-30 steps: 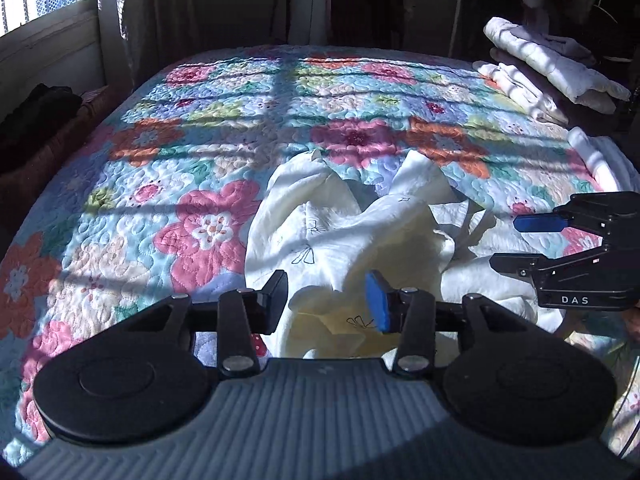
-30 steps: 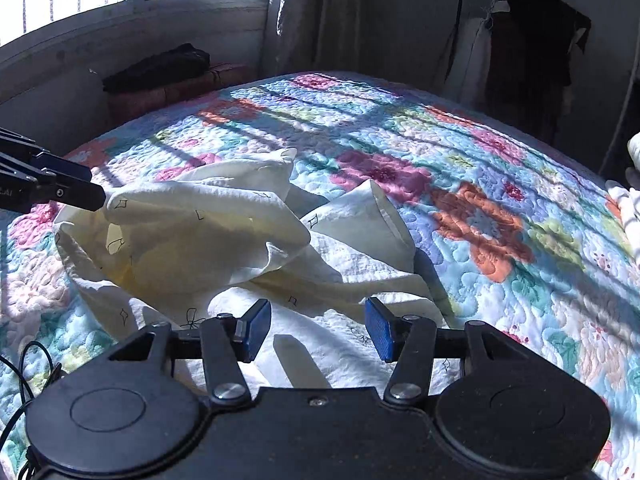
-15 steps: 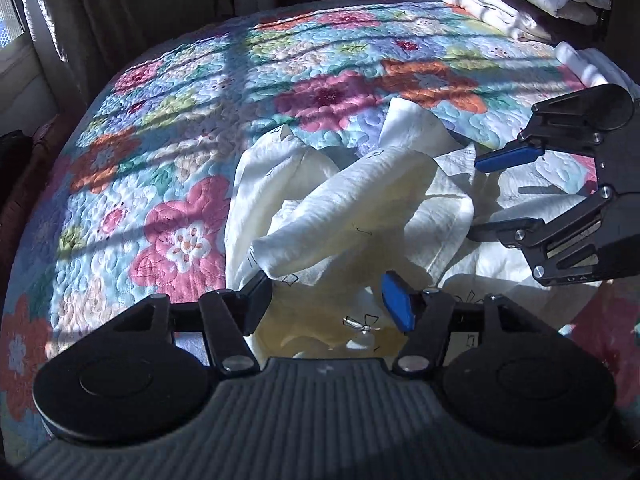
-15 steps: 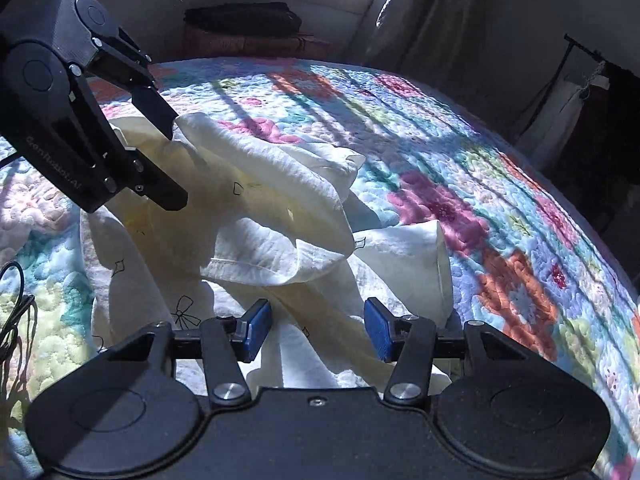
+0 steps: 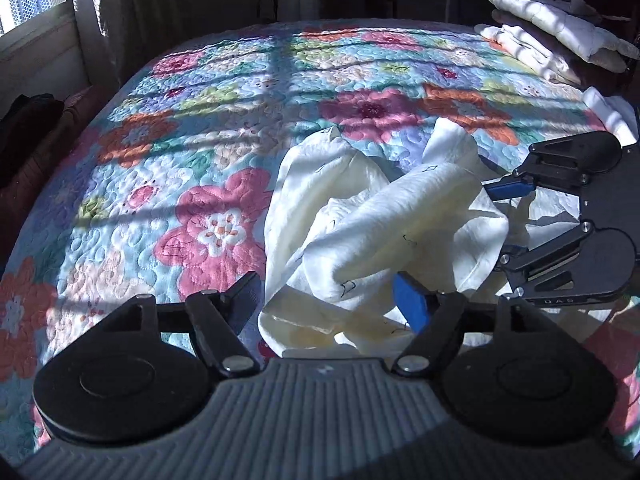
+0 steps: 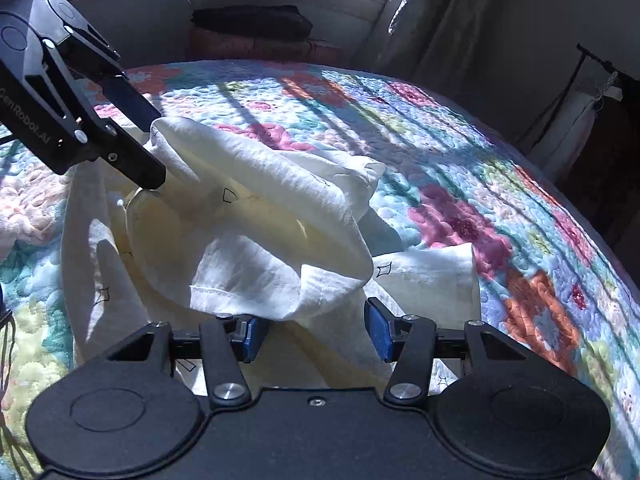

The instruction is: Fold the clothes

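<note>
A cream garment [image 5: 384,232] with small dark printed marks lies crumpled on the floral quilt [image 5: 208,128]. My left gripper [image 5: 332,300] is open, its fingers either side of the garment's near end. My right gripper [image 6: 314,330] is open over a hemmed edge of the same garment [image 6: 256,216]. Each gripper shows in the other's view: the right one [image 5: 506,220] at the garment's right side, the left one [image 6: 146,144] at a raised fold. No fabric is pinched in either.
Folded white laundry [image 5: 552,40] is stacked at the bed's far right corner. A dark bundle [image 6: 250,20] lies on a ledge under the window. Curtains [image 6: 460,20] and hanging clothes [image 6: 600,128] stand beyond the bed. A cable [image 6: 8,344] trails at the left.
Both grippers have closed in on the garment from opposite sides and tilted down. The garment's top fold has shifted and bunched between them. Both stay open.
</note>
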Demonstrator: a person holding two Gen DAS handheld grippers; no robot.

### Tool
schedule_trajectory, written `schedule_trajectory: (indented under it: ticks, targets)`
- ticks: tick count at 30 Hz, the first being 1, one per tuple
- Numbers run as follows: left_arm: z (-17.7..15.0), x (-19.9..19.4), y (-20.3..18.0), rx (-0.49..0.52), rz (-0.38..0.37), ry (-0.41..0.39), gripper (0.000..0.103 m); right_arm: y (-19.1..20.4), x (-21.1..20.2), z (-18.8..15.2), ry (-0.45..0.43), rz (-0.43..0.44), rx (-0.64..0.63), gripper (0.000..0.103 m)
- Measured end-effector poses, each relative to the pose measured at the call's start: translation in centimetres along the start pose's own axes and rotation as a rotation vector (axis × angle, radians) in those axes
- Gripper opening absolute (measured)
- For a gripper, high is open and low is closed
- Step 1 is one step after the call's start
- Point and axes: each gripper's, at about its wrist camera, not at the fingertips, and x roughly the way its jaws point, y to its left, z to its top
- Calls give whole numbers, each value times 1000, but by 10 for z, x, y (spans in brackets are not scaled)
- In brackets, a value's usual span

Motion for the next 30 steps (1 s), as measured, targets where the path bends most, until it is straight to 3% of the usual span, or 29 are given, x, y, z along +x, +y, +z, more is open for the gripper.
schedule_trajectory:
  ticks: [2,3,4,5,7,10,14,18,26,30]
  targets:
    - [2,7,-1,12,-17,2,86,-3,8,4,34,46,13,43]
    - [4,13,0,-5,-39,38,61,-5,12,5,62,73,38,13]
    - [6,23,1,-34,-59,103,38,-7,15,5,75,82,64,5]
    - [7,31,0,-56,-59,163,5,-10,14,4,67,73,89,5]
    - [7,39,-5,-59,-24,175,6,-17,8,0,44,46,148,2]
    - [11,35,-3,-41,36,111,6,-40,-11,-8,1,-23,269,1]
    - [27,16,24,-156,88,17,6,-76,-41,-19,-40,-158,347,1]
    - [39,-1,41,-205,127,-58,6,-105,-75,-25,-96,-255,396,1]
    - [55,-25,49,-320,96,-172,6,-125,-138,-28,-220,-408,456,1]
    - [101,-13,35,-251,52,-185,6,-146,-156,-4,-236,-460,401,1]
